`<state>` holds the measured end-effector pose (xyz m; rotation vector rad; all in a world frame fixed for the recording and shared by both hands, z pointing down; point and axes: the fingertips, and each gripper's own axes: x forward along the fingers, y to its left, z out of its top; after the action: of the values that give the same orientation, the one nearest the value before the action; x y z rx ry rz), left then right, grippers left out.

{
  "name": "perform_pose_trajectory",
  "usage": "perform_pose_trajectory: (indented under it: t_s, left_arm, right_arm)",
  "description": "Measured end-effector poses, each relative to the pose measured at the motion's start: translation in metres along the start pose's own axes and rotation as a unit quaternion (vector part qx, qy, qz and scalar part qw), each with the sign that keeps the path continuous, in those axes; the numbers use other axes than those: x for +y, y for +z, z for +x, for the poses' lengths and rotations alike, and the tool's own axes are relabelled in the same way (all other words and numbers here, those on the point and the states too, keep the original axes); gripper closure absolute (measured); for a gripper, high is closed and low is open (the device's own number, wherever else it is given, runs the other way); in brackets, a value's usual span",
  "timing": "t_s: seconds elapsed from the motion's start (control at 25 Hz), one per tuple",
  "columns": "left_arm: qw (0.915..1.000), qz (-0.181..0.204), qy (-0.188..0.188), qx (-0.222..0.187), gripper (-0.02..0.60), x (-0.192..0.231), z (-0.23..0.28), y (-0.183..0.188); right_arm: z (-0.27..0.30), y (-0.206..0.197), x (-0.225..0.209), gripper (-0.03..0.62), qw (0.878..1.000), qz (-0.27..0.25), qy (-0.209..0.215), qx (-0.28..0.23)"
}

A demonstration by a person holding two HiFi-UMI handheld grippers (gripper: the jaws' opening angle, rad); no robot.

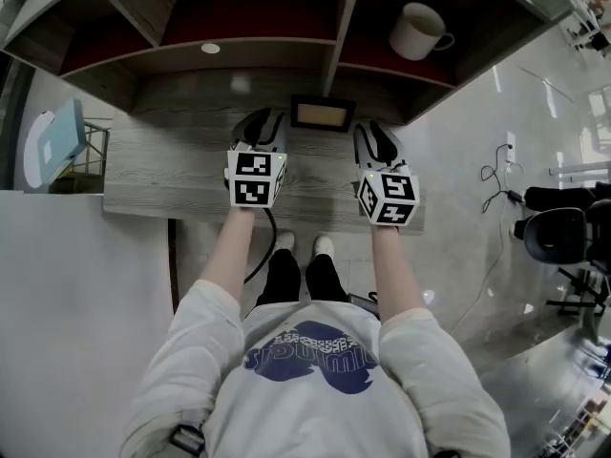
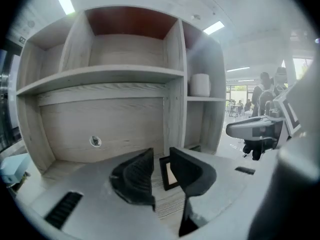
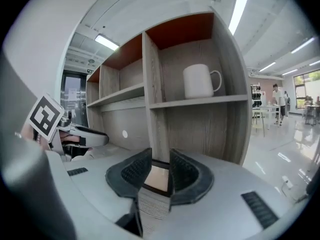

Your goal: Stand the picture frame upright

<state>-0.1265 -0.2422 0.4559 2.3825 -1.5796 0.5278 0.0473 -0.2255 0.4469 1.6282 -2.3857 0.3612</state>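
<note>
Hovering over the wooden desk (image 1: pixel 172 175), the left gripper (image 1: pixel 260 122) and the right gripper (image 1: pixel 377 134) sit side by side, one in each hand. Both have their jaws apart, with nothing between the pads. The picture frame (image 1: pixel 323 114) rests on the desk just ahead of the two grippers and midway between them, at the foot of the shelf unit's vertical divider (image 1: pixel 339 27). Each gripper view shows it through the jaw gap, beyond the tips and untouched. Whether it lies flat or leans cannot be told. A white mug (image 1: pixel 417 31) stands on a shelf above and to the right of the right gripper.
</note>
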Motion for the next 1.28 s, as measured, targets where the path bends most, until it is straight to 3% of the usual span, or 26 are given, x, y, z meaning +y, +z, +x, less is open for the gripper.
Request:
perform_pose_trajectory:
  t_s: [0.6,0.92,1.28]
  left_arm:
    - [0.9948,-0.016,-0.011,-0.100,0.483,-0.023,-0.129,0.084]
    - [0.9867,0.011,0.020,-0.161,0.574,-0.033,-0.170,0.108]
    - [0.9748,0.042,0.042,-0.215,0.575,-0.027,-0.195,0.124]
  right_arm:
    - [-0.115,0.127,0.025,0.529,0.993,-0.008,0.010,-0.121]
    - [-0.149,0.148,0.030,0.595,0.989,0.008,0.013,-0.144]
    - [-0.175,0.160,0.026,0.596,0.985,0.010,-0.008,-0.174]
